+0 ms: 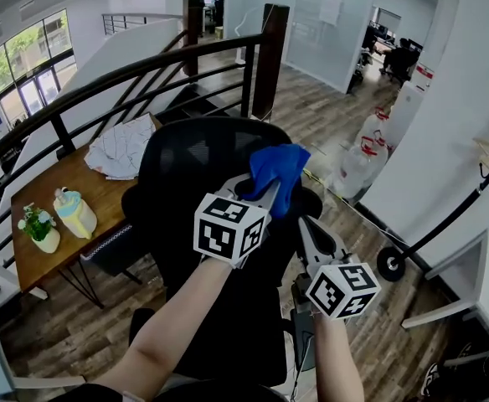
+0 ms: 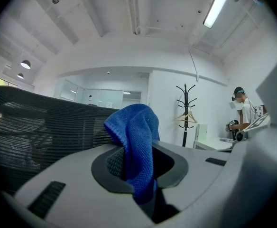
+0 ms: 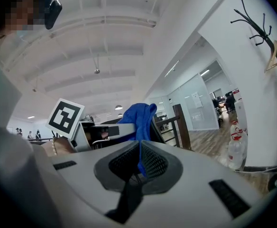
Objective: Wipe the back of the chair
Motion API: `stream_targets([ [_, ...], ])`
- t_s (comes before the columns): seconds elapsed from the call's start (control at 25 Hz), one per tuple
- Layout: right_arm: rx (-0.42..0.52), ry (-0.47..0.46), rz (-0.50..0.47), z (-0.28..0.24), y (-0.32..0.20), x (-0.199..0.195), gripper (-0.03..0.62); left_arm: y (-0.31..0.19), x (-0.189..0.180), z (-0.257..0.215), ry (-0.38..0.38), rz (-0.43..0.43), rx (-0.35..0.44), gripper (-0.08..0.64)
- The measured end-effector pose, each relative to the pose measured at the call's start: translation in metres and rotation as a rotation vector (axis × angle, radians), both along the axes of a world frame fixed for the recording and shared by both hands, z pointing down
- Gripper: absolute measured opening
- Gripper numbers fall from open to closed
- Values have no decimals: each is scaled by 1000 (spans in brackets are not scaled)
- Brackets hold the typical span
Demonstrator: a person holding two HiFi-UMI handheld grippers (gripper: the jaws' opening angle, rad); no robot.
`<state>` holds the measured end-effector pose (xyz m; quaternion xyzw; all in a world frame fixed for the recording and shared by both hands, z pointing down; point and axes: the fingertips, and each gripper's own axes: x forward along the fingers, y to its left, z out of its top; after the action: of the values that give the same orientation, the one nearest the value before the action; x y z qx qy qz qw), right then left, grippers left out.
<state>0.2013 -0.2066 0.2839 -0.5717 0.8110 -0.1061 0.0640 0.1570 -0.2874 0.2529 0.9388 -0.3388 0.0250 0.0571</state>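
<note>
Head view puts the black mesh chair point(image 1: 194, 162) at the centre, its back rising toward 12 o'clock. A blue cloth point(image 1: 280, 167) sits bunched against the top edge of that back, at about 1 o'clock from the chair's middle. The left gripper point(image 1: 264, 193) is clenched on the cloth, and in the left gripper view the fabric stands up between the pressed jaws with the mesh back close behind at 9 o'clock. The right gripper point(image 1: 303, 224) comes in from 5 o'clock, and in the right gripper view its jaws are together on a thin hanging edge of the same cloth. At 9 o'clock from the chair is a wooden table point(image 1: 102, 193). It carries a white pot point(image 1: 47, 241) holding a small flowering plant point(image 1: 33, 221), a yellow and pale blue container point(image 1: 75, 213) whose contents cannot be made out, and a folded patterned fabric point(image 1: 123, 149). At 2 o'clock, clear water jugs point(image 1: 355, 170) stand on the wood floor. A dark railing point(image 1: 144, 69) curves past at 11 o'clock.
</note>
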Motion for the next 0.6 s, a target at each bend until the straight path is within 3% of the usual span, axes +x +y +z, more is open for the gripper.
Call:
stream_targets([
  [0.6, -9, -6, -94, 4, -18, -51, 31, -24, -63, 2, -61, -139, -33, 71],
])
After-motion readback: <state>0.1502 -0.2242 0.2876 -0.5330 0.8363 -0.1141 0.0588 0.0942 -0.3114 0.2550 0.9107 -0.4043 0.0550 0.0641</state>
